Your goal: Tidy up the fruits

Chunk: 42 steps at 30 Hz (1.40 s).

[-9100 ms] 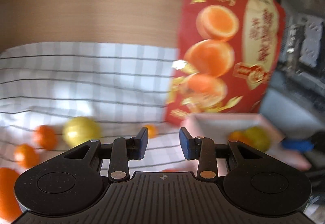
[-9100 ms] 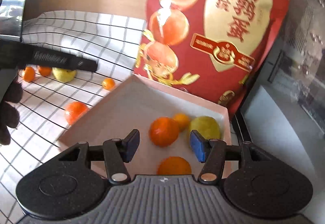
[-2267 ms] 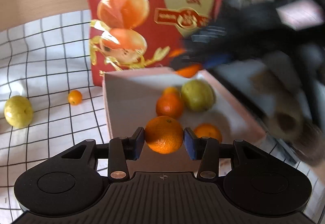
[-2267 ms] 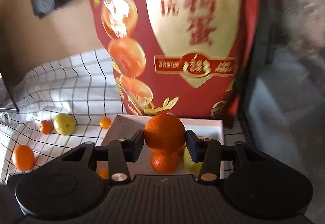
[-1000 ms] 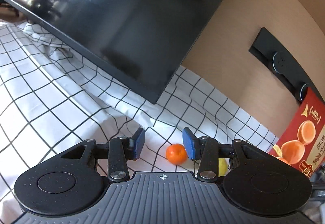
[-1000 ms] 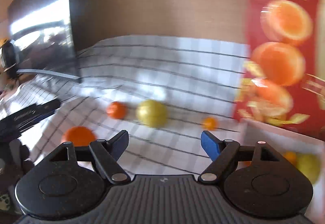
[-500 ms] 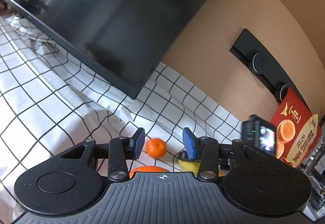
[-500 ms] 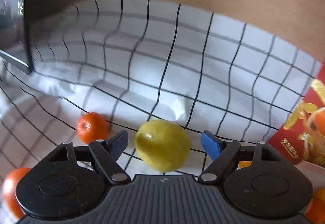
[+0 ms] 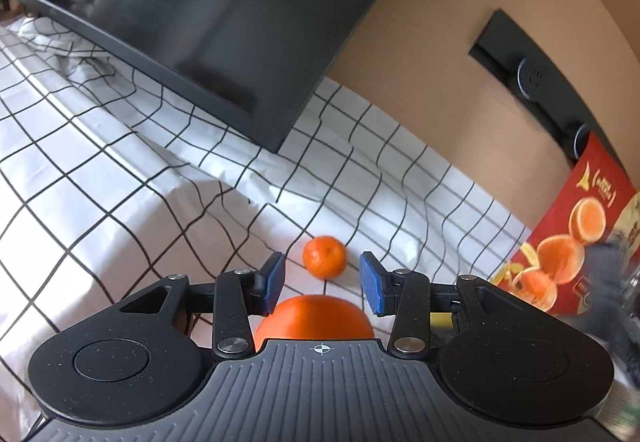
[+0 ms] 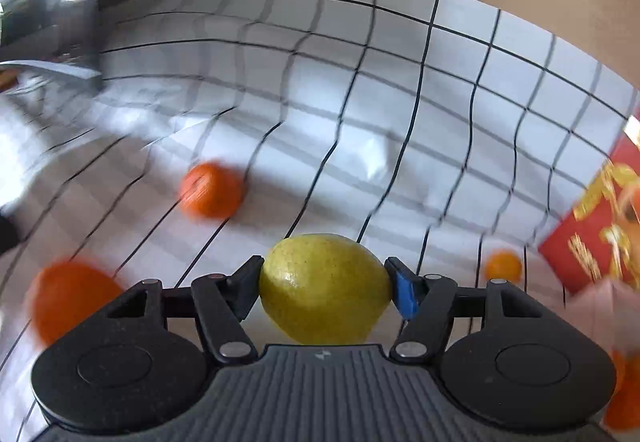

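A yellow lemon (image 10: 324, 282) lies on the checked cloth (image 10: 360, 113) between the jaws of my right gripper (image 10: 325, 292). Those jaws are closing, and both pads touch the lemon's sides. A small mandarin (image 10: 210, 189) and a large orange (image 10: 70, 298) lie to its left, and a tiny orange fruit (image 10: 502, 266) to its right. My left gripper (image 9: 322, 284) is open and hovers over the large orange (image 9: 316, 316) without touching it. The small mandarin (image 9: 324, 257) sits just beyond the left gripper's fingertips.
A dark monitor (image 9: 200, 21) stands over the cloth at the left. A red snack bag (image 9: 576, 242) leans against the tan wall at the right. A blurred box corner (image 10: 600, 302) with orange fruit shows at the right edge.
My right gripper has come down over the lemon and its jaws have narrowed onto it. The left view has shifted slightly, bringing the large orange up under the open jaws.
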Available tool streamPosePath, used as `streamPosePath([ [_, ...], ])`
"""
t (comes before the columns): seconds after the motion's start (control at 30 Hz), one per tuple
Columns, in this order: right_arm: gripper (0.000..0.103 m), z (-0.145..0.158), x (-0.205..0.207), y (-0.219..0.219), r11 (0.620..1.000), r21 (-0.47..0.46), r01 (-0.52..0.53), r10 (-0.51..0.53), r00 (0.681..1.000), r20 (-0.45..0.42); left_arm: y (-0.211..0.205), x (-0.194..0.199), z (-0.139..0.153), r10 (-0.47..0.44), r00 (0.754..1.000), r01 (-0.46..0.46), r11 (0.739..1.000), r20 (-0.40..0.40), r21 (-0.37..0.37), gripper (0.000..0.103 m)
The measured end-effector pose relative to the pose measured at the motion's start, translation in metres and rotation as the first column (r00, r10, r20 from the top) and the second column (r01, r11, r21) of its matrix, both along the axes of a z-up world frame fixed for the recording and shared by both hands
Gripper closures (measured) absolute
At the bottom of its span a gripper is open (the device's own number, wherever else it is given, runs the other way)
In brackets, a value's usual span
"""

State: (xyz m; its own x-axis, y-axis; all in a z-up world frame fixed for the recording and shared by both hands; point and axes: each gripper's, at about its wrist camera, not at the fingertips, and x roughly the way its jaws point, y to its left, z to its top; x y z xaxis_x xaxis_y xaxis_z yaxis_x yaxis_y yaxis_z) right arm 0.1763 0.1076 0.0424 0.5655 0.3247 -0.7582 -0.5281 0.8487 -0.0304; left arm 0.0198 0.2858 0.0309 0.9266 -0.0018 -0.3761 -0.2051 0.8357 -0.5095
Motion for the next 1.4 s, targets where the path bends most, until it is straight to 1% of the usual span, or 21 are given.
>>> streamPosePath([
  [0.1, 0.037, 0.015, -0.047, -0.029, 0.996, 0.037, -0.08, 0.081, 0.996, -0.029, -0.005, 0.003, -0.002, -0.019, 1.0, 0.019, 1.0, -0.003, 0.023, 0.057],
  [0.13, 0.037, 0.017, -0.055, -0.033, 0.994, 0.048, -0.101, 0.103, 0.994, -0.041, -0.007, 0.004, -0.002, -0.023, 1.0, 0.023, 0.999, -0.002, 0.033, 0.058],
  [0.2, 0.037, 0.021, -0.089, -0.061, 0.988, 0.08, -0.132, 0.137, 0.989, -0.064, -0.012, 0.005, -0.003, -0.031, 1.0, 0.03, 0.998, 0.004, 0.06, 0.058],
  [0.27, 0.037, 0.023, -0.115, -0.085, 0.985, 0.092, -0.143, 0.15, 0.986, -0.075, -0.018, 0.006, -0.003, -0.03, 1.0, 0.029, 0.996, 0.007, 0.09, 0.058],
  [0.33, 0.037, 0.021, -0.138, -0.109, 0.985, 0.089, -0.147, 0.154, 0.986, -0.066, -0.023, 0.01, -0.005, -0.02, 1.0, 0.019, 0.992, 0.004, 0.121, 0.058],
  [0.37, 0.037, 0.019, -0.149, -0.122, 0.986, 0.082, -0.146, 0.151, 0.987, -0.054, -0.025, 0.012, -0.005, -0.018, 1.0, 0.018, 0.992, -0.001, 0.127, 0.058],
  [0.43, 0.037, 0.014, -0.163, -0.143, 0.988, 0.08, -0.134, 0.137, 0.99, -0.04, -0.024, 0.023, -0.003, -0.024, 0.999, 0.027, 0.994, -0.029, 0.105, 0.058],
  [0.47, 0.037, 0.011, -0.166, -0.154, 0.988, 0.09, -0.125, 0.129, 0.991, -0.04, -0.024, 0.028, 0.0, -0.021, 0.999, 0.026, 0.995, -0.047, 0.1, 0.058],
  [0.5, 0.037, 0.01, -0.169, -0.164, 0.988, 0.105, -0.116, 0.121, 0.992, -0.042, -0.024, 0.033, 0.005, -0.012, 0.998, 0.019, 0.993, -0.067, 0.113, 0.058],
  [0.6, 0.037, 0.003, -0.173, -0.183, 0.988, 0.124, -0.09, 0.096, 0.994, -0.044, -0.031, 0.063, 0.022, 0.003, 0.985, 0.034, 0.977, -0.173, 0.21, 0.058],
  [0.67, 0.037, -0.003, -0.171, -0.189, 0.991, 0.117, -0.072, 0.077, 0.996, -0.039, -0.036, 0.088, 0.026, -0.016, 0.97, 0.077, 0.966, -0.241, 0.246, 0.058],
  [0.7, 0.037, -0.006, -0.169, -0.191, 0.991, 0.119, -0.063, 0.068, 0.997, -0.042, -0.038, 0.099, 0.025, -0.026, 0.963, 0.094, 0.965, -0.267, 0.245, 0.058],
  [0.8, 0.037, -0.007, -0.167, -0.199, 0.985, 0.165, -0.045, 0.056, 0.997, -0.059, -0.04, 0.128, 0.016, -0.041, 0.94, 0.124, 0.966, -0.34, 0.228, 0.058],
  [0.87, 0.037, -0.008, -0.168, -0.204, 0.981, 0.189, -0.037, 0.048, 0.997, -0.055, -0.045, 0.142, 0.009, -0.007, 0.925, 0.116, 0.957, -0.379, 0.266, 0.058],
  [0.93, 0.034, -0.01, -0.17, -0.206, 0.979, 0.201, -0.04, 0.048, 0.998, -0.036, -0.05, 0.152, 0.004, 0.017, 0.914, 0.114, 0.948, -0.405, 0.298, 0.058],
  [0.97, 0.03, -0.012, -0.172, -0.207, 0.979, 0.2, -0.04, 0.046, 0.999, -0.023, -0.05, 0.156, 0.004, 0.021, 0.911, 0.112, 0.949, -0.413, 0.295, 0.057],
  [1.03, 0.025, -0.015, -0.176, -0.208, 0.98, 0.196, -0.038, 0.039, 0.999, 0.001, -0.049, 0.163, 0.004, 0.021, 0.903, 0.107, 0.956, -0.428, 0.272, 0.057],
  [1.13, 0.023, -0.02, -0.181, -0.209, 0.978, 0.203, -0.044, 0.042, 0.999, 0.015, -0.051, 0.177, 0.0, -0.012, 0.883, 0.131, 0.966, -0.47, 0.221, 0.054],
  [1.2, 0.022, -0.026, -0.184, -0.208, 0.977, 0.208, -0.048, 0.047, 0.999, 0.008, -0.052, 0.183, -0.002, -0.012, 0.877, 0.129, 0.969, -0.481, 0.21, 0.054],
  [1.3, 0.021, -0.029, -0.193, -0.203, 0.983, 0.171, -0.063, 0.053, 0.997, 0.059, -0.058, 0.189, -0.004, -0.002, 0.873, 0.131, 0.964, -0.487, 0.23, 0.055],
  [1.4, 0.021, -0.027, -0.199, -0.203, 0.984, 0.166, -0.07, 0.054, 0.994, 0.096, -0.065, 0.188, -0.004, 0.002, 0.873, 0.151, 0.95, -0.488, 0.274, 0.056],
])
